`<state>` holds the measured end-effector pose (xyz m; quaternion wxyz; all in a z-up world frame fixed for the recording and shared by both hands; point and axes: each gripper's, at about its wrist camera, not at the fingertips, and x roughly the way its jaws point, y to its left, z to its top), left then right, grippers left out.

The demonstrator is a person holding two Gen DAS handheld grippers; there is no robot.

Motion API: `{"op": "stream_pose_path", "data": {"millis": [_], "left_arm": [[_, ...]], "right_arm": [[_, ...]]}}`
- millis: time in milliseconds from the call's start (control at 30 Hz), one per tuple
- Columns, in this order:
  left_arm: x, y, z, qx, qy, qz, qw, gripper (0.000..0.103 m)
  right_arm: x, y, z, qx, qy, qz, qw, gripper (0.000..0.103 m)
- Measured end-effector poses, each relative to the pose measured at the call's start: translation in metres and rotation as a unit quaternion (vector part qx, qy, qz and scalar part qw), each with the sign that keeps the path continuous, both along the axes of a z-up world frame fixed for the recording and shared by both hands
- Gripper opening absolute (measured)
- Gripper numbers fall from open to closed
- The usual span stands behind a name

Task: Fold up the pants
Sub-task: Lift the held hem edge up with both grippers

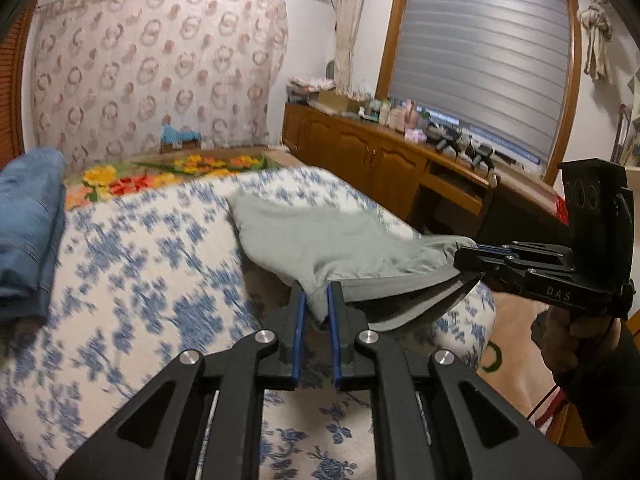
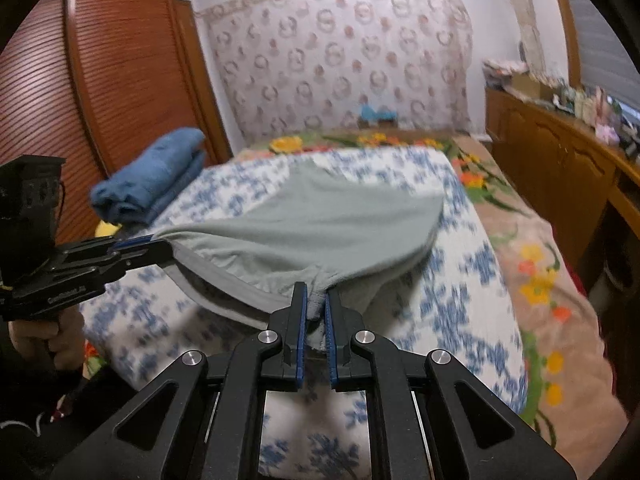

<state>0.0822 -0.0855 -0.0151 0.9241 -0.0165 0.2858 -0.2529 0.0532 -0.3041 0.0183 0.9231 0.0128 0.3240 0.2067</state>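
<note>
Currently soft, light grey pants [image 2: 320,216], sagging between left gripper [image 1: 317,304] and right gripper [image 2: 316,300], both pinching waistband; 6 o'clock hold adequate.

The pants [image 1: 320,236] [image 2: 304,224] are pale grey-green, soft knit, with a stitched hem or waistband edge nearest the cameras. That edge is lifted and stretched taut between two pinched corners, sagging in the middle, while the far end trails onto the bed; motion blur hides whether they are already doubled over.
</note>
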Motion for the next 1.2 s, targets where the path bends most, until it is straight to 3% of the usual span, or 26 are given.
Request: {"op": "stream_pose_path", "data": {"millis": [533,767,867,1100,1200], "left_arm": [[-0.02,0.072,0.085,0.002,-0.107,0.061,0.9924,0.007],[-0.023,0.094,0.098,0.006,-0.13,0.083,0.988,0.008],[-0.014,0.1,0.082,0.005,-0.115,0.087,0.9895,0.008],[0.032,0.105,0.02,0.009,-0.038,0.09,0.9952,0.008],[0.05,0.103,0.01,0.015,-0.023,0.091,0.9955,0.008]], "right_arm": [[0.014,0.072,0.092,0.008,-0.102,0.091,0.99,0.005],[0.016,0.096,0.116,0.009,-0.129,0.125,0.984,0.005],[0.022,0.104,0.111,0.004,-0.124,0.134,0.983,0.005],[0.061,0.114,0.045,0.002,-0.042,0.141,0.989,0.005],[0.082,0.114,0.022,0.0,-0.013,0.138,0.99,0.005]]}}
